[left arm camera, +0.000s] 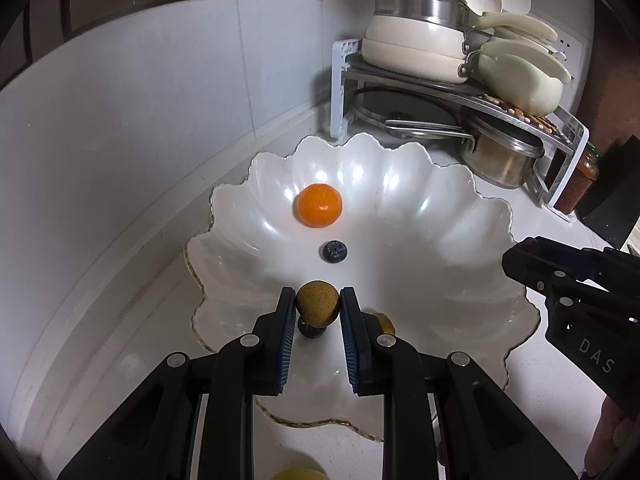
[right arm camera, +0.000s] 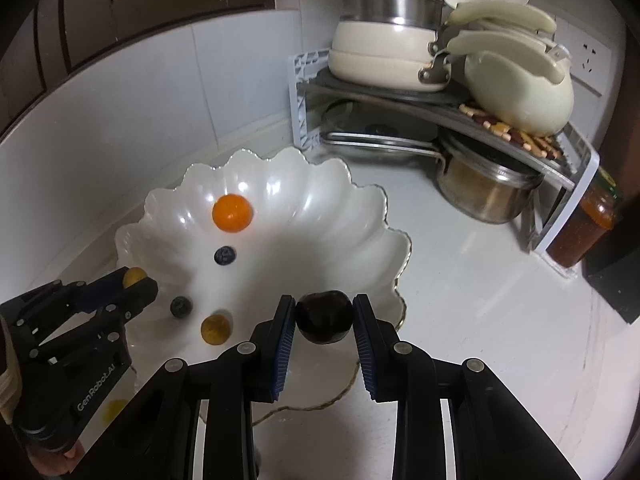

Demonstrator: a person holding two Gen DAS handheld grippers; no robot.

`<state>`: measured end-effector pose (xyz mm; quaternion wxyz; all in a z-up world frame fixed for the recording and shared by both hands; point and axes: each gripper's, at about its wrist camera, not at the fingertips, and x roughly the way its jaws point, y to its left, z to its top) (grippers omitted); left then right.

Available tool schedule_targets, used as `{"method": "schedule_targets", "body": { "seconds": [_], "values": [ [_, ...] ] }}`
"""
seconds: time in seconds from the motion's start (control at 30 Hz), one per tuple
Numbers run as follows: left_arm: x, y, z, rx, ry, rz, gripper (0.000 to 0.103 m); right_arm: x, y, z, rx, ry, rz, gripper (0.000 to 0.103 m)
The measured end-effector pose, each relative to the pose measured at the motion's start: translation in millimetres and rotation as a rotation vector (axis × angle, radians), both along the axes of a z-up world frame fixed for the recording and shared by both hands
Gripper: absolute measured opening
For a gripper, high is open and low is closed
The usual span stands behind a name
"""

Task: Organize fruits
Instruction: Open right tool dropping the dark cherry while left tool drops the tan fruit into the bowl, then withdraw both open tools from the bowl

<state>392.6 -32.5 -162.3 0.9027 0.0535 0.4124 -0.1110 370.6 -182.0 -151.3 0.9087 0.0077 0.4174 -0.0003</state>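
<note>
Carrying fruit to the white scalloped bowl [left arm camera: 400, 184], one piece in each hand. Holding a small brownish-yellow fruit [left arm camera: 317, 305] in the left hand-held gripper [left arm camera: 318, 308], pads pressing it on both sides, just above the near side of the bowl. Holding a dark round fruit [right arm camera: 325, 317], maybe a plum, in the right hand-held gripper [right arm camera: 325, 316], squeezed between the blue pads over the bowl's near rim.

Already resting inside the bowl: an orange [left arm camera: 319, 205] toward the far side, a blueberry [left arm camera: 333, 251] near the middle, a second blueberry [right arm camera: 181, 306] and a small yellow-brown fruit [right arm camera: 216, 329] closer in. Waiting outside on the white surface [right arm camera: 460, 300], one more yellow piece [right arm camera: 114, 408] low at the left edge of the right view.

Looking like the dropping step for both hands. Needing next, probably: lowering each fruit to a bare spot in the bowl, away from the blueberries, then opening the pads slowly so nothing rolls out. Watching for bumping between the two grippers, since both are close together.
</note>
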Motion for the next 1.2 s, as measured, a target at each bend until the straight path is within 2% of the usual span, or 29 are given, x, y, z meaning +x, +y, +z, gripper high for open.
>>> {"method": "schedule_targets", "body": {
  "seconds": [0.17,0.27,0.33,0.4,0.5,0.63,0.77,1.0,1.2],
  "values": [
    [-0.4,1.5,-1.0,-0.004,0.003,0.003,0.026,1.7,1.3,-5.0,0.004,0.026,0.004,0.031],
    [-1.2,1.9,-0.6,0.000,-0.004,0.007,0.036,2.7,1.6,-6.9,0.003,0.038,-0.004,0.033],
    [-2.1,2.6,-0.3,-0.001,-0.007,0.009,0.040,2.6,1.9,-6.7,0.000,0.039,-0.009,0.040],
    [-2.4,4.0,0.1,-0.001,-0.009,0.014,0.043,2.1,2.5,-5.3,-0.008,0.032,-0.016,0.054],
    [-3.7,6.3,2.1,-0.006,-0.016,0.025,0.051,0.4,1.5,-2.3,-0.009,0.018,-0.030,0.062],
    [-5.2,8.6,5.7,-0.008,-0.028,0.036,0.063,0.5,1.3,-1.5,-0.007,0.020,-0.036,0.063],
    [-5.7,11.3,8.4,-0.008,-0.034,0.043,0.066,-1.9,1.2,0.8,-0.007,0.009,-0.048,0.070],
    [-8.6,15.5,12.3,-0.010,-0.041,0.053,0.071,-4.7,4.2,3.7,-0.011,0.001,-0.056,0.070],
    [-15.0,19.1,18.4,-0.005,-0.061,0.065,0.080,-11.0,3.8,6.1,-0.005,-0.010,-0.064,0.070]
  ]
}}
